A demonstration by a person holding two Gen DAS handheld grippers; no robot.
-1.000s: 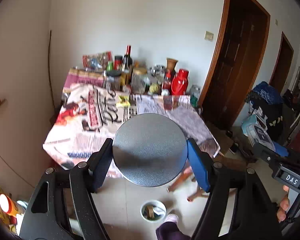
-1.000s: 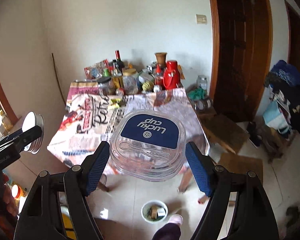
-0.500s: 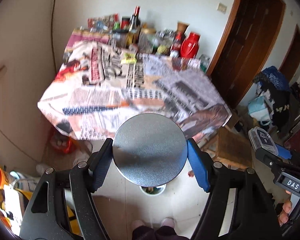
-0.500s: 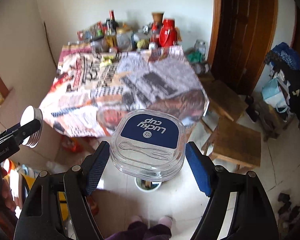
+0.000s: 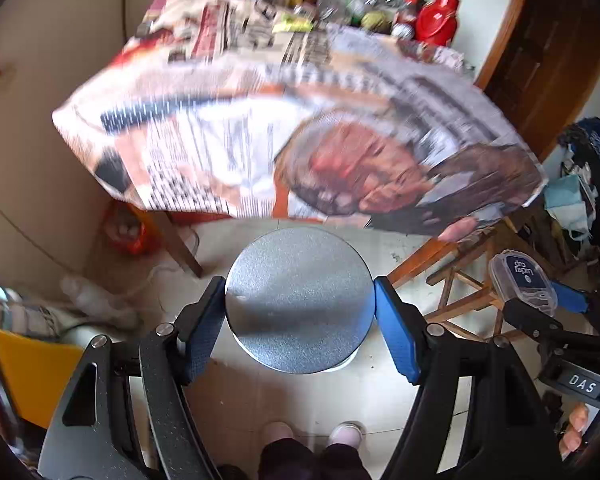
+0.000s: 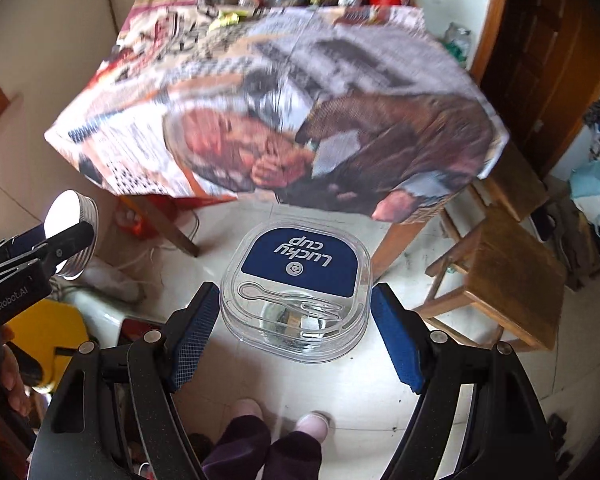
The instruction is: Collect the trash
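Two claws each carried a piece of trash above the floor, in front of the newspaper-covered tabletop. The left claw was clenched on a round grey metal lid, its blue pads pressing opposite edges of the rim. The right claw gripped a clear plastic Lucky Cup lid by its two sides, a moulded spoon visible in its top. Beneath that clear lid, on the floor short of the tabletop's near edge, a small bin showed faintly through the plastic. Both pieces looked light and stiff; the metal lid likely slick at its rim, the thin plastic liable to flex or crack if squeezed hard. A wooden stool stood right of the tabletop.
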